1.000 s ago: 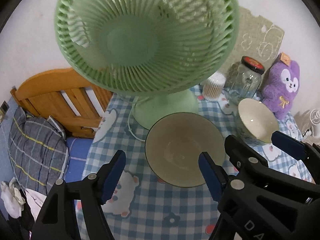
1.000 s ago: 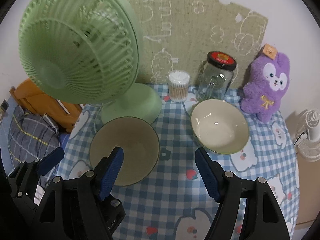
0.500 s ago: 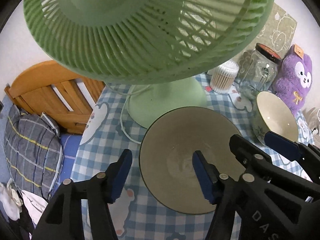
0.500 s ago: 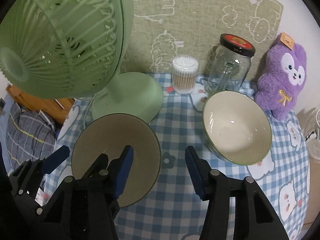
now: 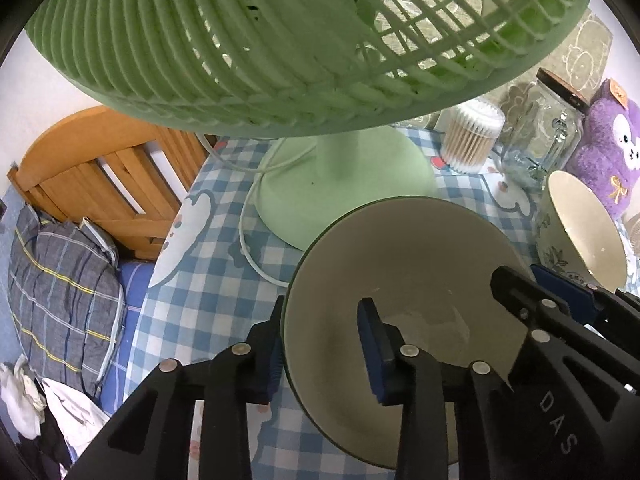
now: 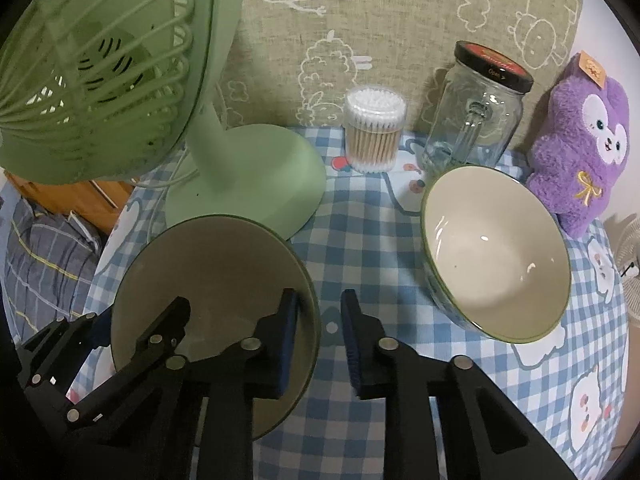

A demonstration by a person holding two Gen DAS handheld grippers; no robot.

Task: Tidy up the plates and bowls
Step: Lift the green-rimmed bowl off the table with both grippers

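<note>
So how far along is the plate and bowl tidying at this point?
Nothing is stacked yet. The plate and bowl sit apart on the checked cloth. Both grippers have just been closing astride opposite plate edges: left gripper, right gripper; firm contact isn't clear. Lifting and nesting remain.

The left gripper (image 5: 324, 344) sits at the bottom middle of the left wrist view, pointing down. Its two blue fingers (image 5: 370, 344) have just been closing, with a rim between them. The right gripper (image 6: 320, 340) sits low in its own view, and its fingers have also been closing, one on each side of a rim.
</note>
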